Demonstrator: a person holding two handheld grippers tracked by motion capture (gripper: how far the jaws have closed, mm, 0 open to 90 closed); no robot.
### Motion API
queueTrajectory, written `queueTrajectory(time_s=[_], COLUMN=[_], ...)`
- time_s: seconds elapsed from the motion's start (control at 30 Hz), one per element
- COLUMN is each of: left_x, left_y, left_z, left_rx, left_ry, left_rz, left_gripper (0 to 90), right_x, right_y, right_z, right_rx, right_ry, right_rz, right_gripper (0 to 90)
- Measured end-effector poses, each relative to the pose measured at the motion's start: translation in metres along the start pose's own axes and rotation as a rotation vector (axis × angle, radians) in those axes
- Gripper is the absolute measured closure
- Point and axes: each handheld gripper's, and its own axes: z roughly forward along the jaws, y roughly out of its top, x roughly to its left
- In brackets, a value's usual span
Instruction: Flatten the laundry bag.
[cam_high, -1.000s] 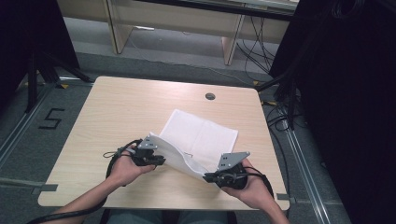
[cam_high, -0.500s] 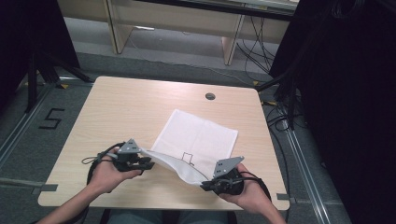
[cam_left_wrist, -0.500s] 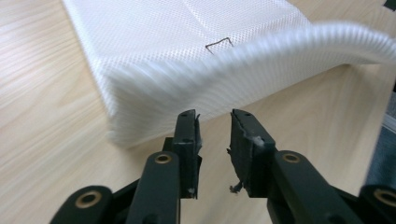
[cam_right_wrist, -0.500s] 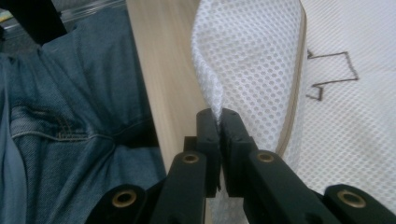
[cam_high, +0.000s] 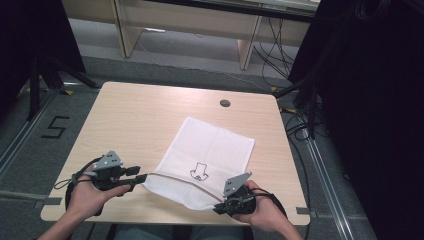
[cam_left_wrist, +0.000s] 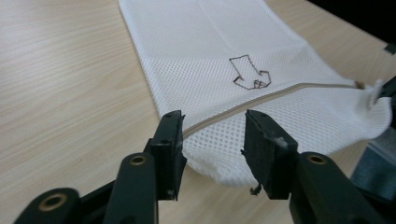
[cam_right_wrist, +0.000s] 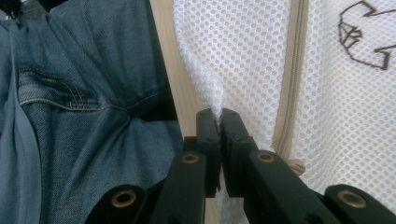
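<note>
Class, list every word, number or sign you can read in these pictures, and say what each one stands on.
"5": black marking on the grey floor, left of the table.
Arrow-shaped outline sign, no letters: drawn on the white mesh bag.
No other text is readable.

A mesh bag (cam_high: 207, 160) lies on the worktop (cam_high: 135, 120), right of centre and reaching its near edge. The left hand-held gripper (cam_high: 142, 176) sits just beside the bag's near left corner, and the right hand-held gripper (cam_high: 218, 206) is at its near right corner. A small round cap (cam_high: 225, 103) sits behind the bag, near the far edge.
</note>
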Motion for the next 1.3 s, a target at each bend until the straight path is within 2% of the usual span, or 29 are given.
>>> queueTrajectory(time_s=[0.07, 0.1, 0.13, 0.17, 0.2, 0.23, 0.27, 0.3, 0.33, 0.37, 0.4, 0.43, 0.47, 0.5, 0.57, 0.6, 0.63, 0.67, 0.8, 0.9, 0.93, 0.97, 1.03, 1.07, 1.13, 1.17, 1.23, 1.27, 1.3], left_x=[0.002, 0.002, 0.002, 0.003, 0.003, 0.004, 0.005, 0.005, 0.005, 0.005, 0.006, 0.006, 0.006, 0.006, 0.006, 0.005, 0.005, 0.005, 0.003, 0.003, 0.002, 0.002, 0.002, 0.001, 0.001, 0.001, 0.001, 0.001, 0.001], left_y=[0.000, 0.000, 0.001, 0.004, 0.004, 0.007, 0.012, 0.012, 0.016, 0.017, 0.019, 0.019, 0.019, 0.019, 0.018, 0.017, 0.017, 0.017, 0.015, 0.012, 0.011, 0.011, 0.011, 0.010, 0.010, 0.009, 0.009, 0.008, 0.008], left_z=[0.011, 0.011, 0.019, 0.028, 0.028, 0.035, 0.044, 0.044, 0.056, 0.061, 0.067, 0.072, 0.072, 0.078, 0.085, 0.091, 0.091, 0.095, 0.097, 0.099, 0.099, 0.099, 0.099, 0.100, 0.100, 0.101, 0.100, 0.100, 0.100], left_rx=[0.039, 0.039, 0.056, 0.079, 0.079, 0.090, 0.104, 0.104, 0.116, 0.133, 0.143, 0.158, 0.158, 0.178, 0.212, 0.231, 0.231, 0.243, 0.268, 0.280, 0.285, 0.285, 0.309, 0.310, 0.318, 0.322, 0.330, 0.325, 0.325], left_ry=[0.003, 0.003, 0.006, 0.004, 0.004, -0.002, -0.004, -0.004, -0.011, -0.015, -0.027, -0.033, -0.033, -0.029, -0.025, -0.032, -0.032, -0.039, -0.052, -0.062, -0.063, -0.063, -0.063, -0.062, -0.050, -0.047, -0.047, -0.047, -0.047], left_rz=[0.064, 0.064, 0.060, 0.102, 0.102, 0.116, 0.131, 0.131, 0.135, 0.125, 0.138, 0.139, 0.139, 0.135, 0.155, 0.170, 0.170, 0.195, 0.215, 0.229, 0.219, 0.219, 0.258, 0.236, 0.254, 0.252, 0.253, 0.248, 0.248], left_gripper=[53.5, 52.9, 52.9, 50.5, 49.5, 49.5, 48.9, 48.9, 49.0, 49.3, 49.7, 50.5, 51.4, 52.8, 53.9, 55.6, 56.5, 57.4, 62.0, 66.7, 67.8, 68.9, 70.6, 71.7, 72.6, 73.5, 75.6, 76.1, 76.2], right_x=[-0.002, -0.002, -0.001, 0.000, 0.000, -0.003, -0.001, -0.001, -0.003, -0.005, -0.004, -0.002, -0.002, 0.001, -0.001, -0.001, -0.001, -0.005, -0.016, -0.028, -0.033, -0.039, -0.047, -0.050, -0.054, -0.055, -0.065, -0.065, -0.065], right_y=[0.000, 0.000, -0.001, -0.001, -0.001, -0.001, -0.003, -0.003, -0.004, -0.004, -0.005, -0.006, -0.006, -0.008, -0.010, -0.013, -0.013, -0.016, -0.021, -0.024, -0.025, -0.026, -0.027, -0.027, -0.027, -0.026, -0.024, -0.023, -0.023], right_z=[0.003, 0.003, 0.003, 0.004, 0.004, 0.005, 0.005, 0.005, 0.005, 0.005, 0.003, 0.001, 0.001, -0.004, -0.006, -0.013, -0.013, -0.022, -0.039, -0.042, -0.041, -0.039, -0.035, -0.032, -0.029, -0.027, -0.020, -0.018, -0.018], right_rx=[-0.001, -0.001, 0.007, 0.025, 0.025, 0.018, 0.044, 0.044, 0.042, 0.036, 0.018, 0.022, 0.022, 0.005, -0.016, -0.036, -0.036, -0.070, -0.148, -0.104, -0.093, -0.073, -0.026, 0.001, 0.026, 0.055, 0.064, 0.075, 0.075], right_ry=[0.014, 0.014, 0.012, 0.022, 0.022, 0.027, 0.026, 0.026, 0.041, 0.053, 0.031, 0.050, 0.050, 0.068, 0.068, 0.066, 0.066, 0.038, -0.008, -0.125, -0.160, -0.177, -0.217, -0.238, -0.250, -0.261, -0.304, -0.314, -0.314], right_rz=[-0.028, -0.028, -0.006, 0.003, 0.003, -0.031, 0.019, 0.019, 0.021, -0.001, 0.026, 0.076, 0.076, 0.152, 0.147, 0.207, 0.207, 0.213, 0.300, 0.360, 0.370, 0.392, 0.443, 0.452, 0.457, 0.509, 0.506, 0.531, 0.531], right_gripper=[88.0, 88.0, 87.9, 87.4, 87.4, 86.9, 84.2, 84.2, 80.3, 77.1, 73.6, 69.6, 69.6, 64.5, 63.4, 61.4, 61.4, 59.5, 59.6, 65.5, 69.4, 74.1, 82.4, 86.4, 89.3, 90.0, 90.0, 90.0, 90.0])
